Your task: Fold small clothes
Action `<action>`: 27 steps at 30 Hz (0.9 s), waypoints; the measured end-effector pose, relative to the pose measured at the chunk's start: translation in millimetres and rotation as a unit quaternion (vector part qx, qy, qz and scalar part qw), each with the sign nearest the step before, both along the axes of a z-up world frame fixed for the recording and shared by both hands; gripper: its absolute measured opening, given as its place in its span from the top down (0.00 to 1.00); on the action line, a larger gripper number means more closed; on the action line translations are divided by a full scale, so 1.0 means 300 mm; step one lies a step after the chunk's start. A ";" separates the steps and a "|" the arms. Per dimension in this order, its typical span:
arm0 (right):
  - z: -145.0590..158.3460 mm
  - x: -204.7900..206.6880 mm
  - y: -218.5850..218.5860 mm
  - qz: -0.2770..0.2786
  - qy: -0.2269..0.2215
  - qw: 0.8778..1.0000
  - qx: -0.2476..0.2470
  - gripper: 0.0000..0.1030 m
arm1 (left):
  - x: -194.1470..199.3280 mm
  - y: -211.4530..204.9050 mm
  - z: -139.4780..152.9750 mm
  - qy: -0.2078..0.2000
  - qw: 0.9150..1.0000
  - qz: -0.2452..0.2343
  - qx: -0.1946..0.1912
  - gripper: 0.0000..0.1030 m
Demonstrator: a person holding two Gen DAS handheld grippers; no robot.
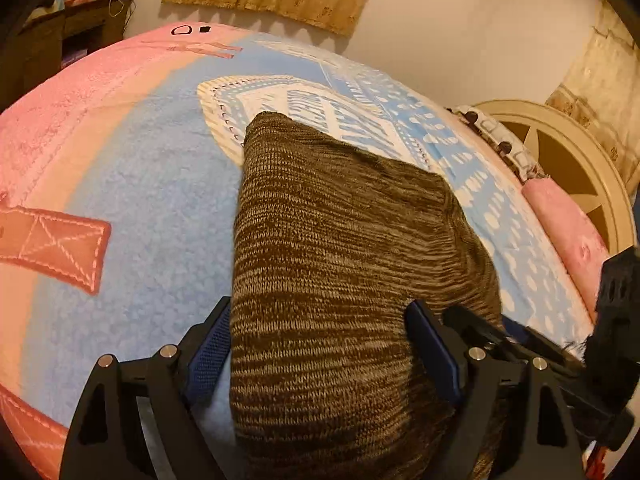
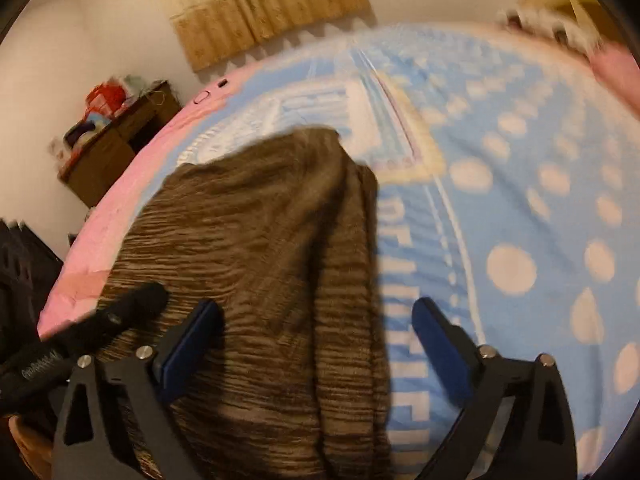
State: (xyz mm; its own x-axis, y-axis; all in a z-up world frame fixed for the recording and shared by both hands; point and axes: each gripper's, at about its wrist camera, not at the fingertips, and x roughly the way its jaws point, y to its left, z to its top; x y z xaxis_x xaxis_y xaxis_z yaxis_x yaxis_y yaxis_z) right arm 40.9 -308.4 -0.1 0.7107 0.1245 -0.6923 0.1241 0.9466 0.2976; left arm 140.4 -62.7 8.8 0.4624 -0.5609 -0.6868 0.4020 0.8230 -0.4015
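Both claws spread: left claw [image 1: 320, 344] and right claw [image 2: 316, 336] straddle the brown knit garment [image 1: 340, 240] on the blanket [image 1: 152, 200].

Left tool [image 1: 320, 344] and right tool [image 2: 316, 340] both spread wide, angled downward.

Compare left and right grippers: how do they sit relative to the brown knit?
Left gripper straddles the brown knit garment, which fills its whole gap; right gripper sits over the garment's right edge, blanket under its right finger. Left view is sharp, right blurred. Both are open.
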 end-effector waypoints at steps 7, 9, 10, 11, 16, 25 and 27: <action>-0.010 -0.017 -0.040 0.000 -0.003 0.999 0.043 0.50 | 0.005 0.020 -0.007 0.007 1.000 -0.004 -0.027 0.36; -0.010 -0.018 -0.044 0.001 -0.003 0.999 0.047 0.46 | 0.002 0.021 -0.006 0.003 1.000 -0.002 -0.027 0.37; -0.010 -0.017 -0.046 0.003 -0.002 0.999 0.049 0.44 | 0.000 0.017 -0.005 0.001 1.000 -0.001 -0.024 0.38; -0.008 -0.016 -0.043 0.005 -0.003 0.999 0.049 0.42 | -0.003 0.012 -0.003 -0.004 1.000 0.000 -0.018 0.39; -0.006 -0.003 -0.016 0.006 0.003 1.000 0.022 0.44 | -0.022 -0.023 0.006 -0.028 0.999 0.003 0.017 0.45; 0.008 -0.013 0.024 0.011 -0.014 1.000 -0.017 0.69 | -0.036 -0.041 0.027 -0.047 0.998 0.004 0.044 0.59; 0.020 -0.015 0.040 0.009 -0.014 0.999 -0.031 0.71 | -0.066 -0.050 0.057 -0.062 0.996 -0.001 0.067 0.62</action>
